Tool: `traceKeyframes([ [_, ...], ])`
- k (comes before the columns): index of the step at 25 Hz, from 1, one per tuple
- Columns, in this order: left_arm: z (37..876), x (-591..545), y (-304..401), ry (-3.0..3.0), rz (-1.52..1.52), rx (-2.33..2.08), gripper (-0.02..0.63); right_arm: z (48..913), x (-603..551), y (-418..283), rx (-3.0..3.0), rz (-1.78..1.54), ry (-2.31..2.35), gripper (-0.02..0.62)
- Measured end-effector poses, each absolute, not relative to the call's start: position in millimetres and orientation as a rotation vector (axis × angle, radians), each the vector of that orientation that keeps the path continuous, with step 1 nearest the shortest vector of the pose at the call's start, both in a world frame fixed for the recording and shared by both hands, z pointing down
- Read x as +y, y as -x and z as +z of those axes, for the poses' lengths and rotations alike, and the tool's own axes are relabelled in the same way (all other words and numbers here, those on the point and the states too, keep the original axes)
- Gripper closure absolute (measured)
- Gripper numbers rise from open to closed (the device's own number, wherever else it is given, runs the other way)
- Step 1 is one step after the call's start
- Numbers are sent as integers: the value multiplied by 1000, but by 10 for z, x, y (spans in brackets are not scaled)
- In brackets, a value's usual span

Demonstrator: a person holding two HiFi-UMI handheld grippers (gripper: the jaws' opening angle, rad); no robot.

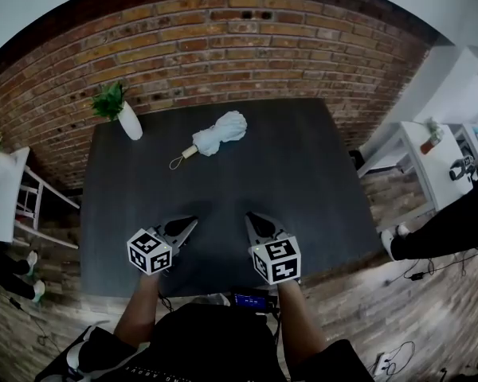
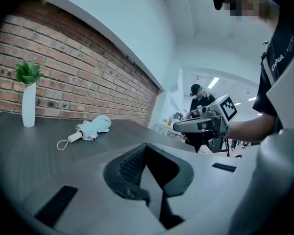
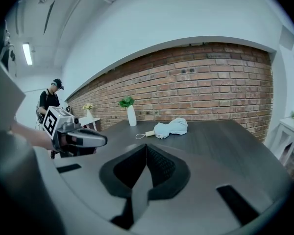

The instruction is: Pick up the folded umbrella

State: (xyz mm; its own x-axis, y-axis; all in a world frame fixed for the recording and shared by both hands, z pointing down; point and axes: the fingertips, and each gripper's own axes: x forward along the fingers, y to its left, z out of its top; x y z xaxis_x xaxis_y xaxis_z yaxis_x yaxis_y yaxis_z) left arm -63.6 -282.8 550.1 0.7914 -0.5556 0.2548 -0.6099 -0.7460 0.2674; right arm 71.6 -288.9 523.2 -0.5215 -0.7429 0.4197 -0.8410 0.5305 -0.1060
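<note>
We find the folded umbrella [image 1: 217, 136] lying on the bench [image 1: 303, 181].
Head view: it sits upper centre, with the left gripper [image 1: 193, 220] and right gripper [image 1: 249, 216] at lower centre, well apart from it. Left gripper view, then right gripper view: jaws together, nothing between them.

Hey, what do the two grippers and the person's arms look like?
The left gripper and right gripper are both grey and taper to pointed jaws with black textured pads. Each carries a white cube with black square markers. The forearms are bare, and the top is dark.

A dark table [image 1: 303, 181] bears a folded umbrella [image 1: 219, 136] and white vase [image 1: 130, 122].
</note>
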Motion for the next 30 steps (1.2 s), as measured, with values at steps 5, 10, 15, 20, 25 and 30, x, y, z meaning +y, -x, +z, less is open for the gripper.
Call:
traceKeyframes([
  [5, 5572, -2999, 664, -2626, 203, -836, 604, 5305, -3049, -629, -2434, 446, -1326, 586],
  [10, 5573, -3108, 632, -2622, 187, -811, 604, 5287, -3176, -610, -2433, 448, -1337, 585],
  [15, 5557, -3193, 577, -2595, 140, -819, 604, 5249, -3286, -601, -2444, 442, -1320, 585],
  [20, 5593, -3257, 565, -2588, 153, -829, 604, 5278, -3403, -628, -2447, 453, -1302, 585],
  [25, 5611, -3296, 554, -2587, 180, -851, 604, 5323, -3501, -638, -2452, 463, -1269, 585],
  [30, 5565, -3338, 557, -2618, 207, -887, 604, 5343, -3581, -650, -2460, 468, -1236, 585],
])
